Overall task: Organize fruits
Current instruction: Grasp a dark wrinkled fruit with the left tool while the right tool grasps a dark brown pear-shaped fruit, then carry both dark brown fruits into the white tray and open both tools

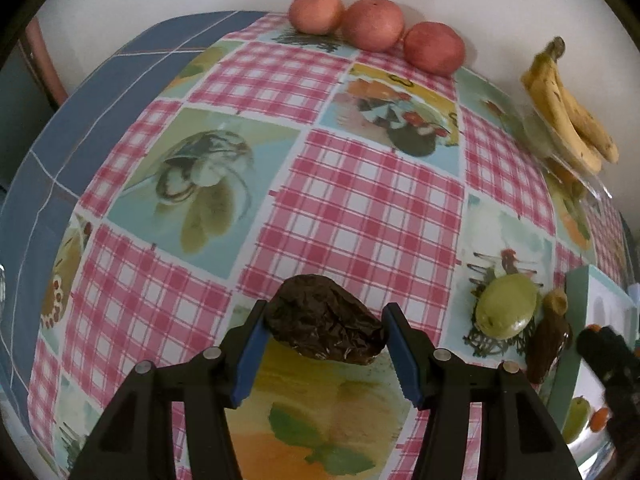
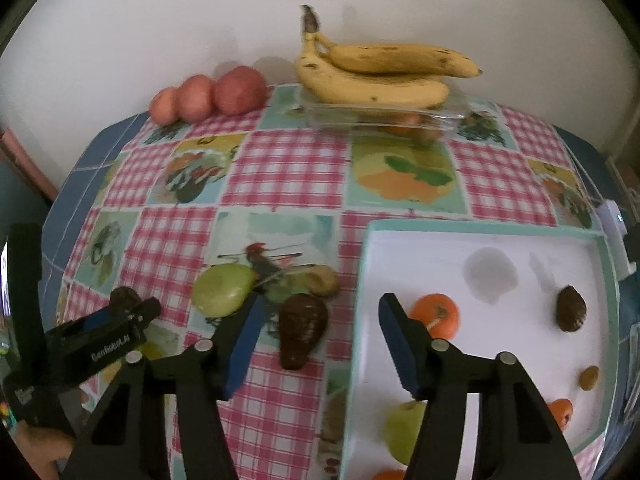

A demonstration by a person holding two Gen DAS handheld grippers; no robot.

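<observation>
The desk [image 1: 352,200] stands against a plain white wall [image 2: 160,20]. It is covered with a cloth [image 2: 288,168] of pink-and-white check squares alternating with printed fruit panels; a blue border [image 1: 120,80] with thin pale lines runs along the cloth's left edge. Lighting is soft and even.

L gripper [image 1: 324,344] points steeply down. Its two blue pads [image 1: 250,354] press on both sides of a dark wrinkly fruit [image 1: 324,326], so it has a grip on it. In the R camera view the L gripper shows low on the left side, black w/ white letters on it, and a bit of a hand [image 2: 44,448] shows under it.

R gripper [image 2: 320,344] also tilts down. Its jaws stand apart w/ nothing between them, and the blue pads [image 2: 400,350] touch nothing. Its black tip shows at the right edge of the L view.
</observation>
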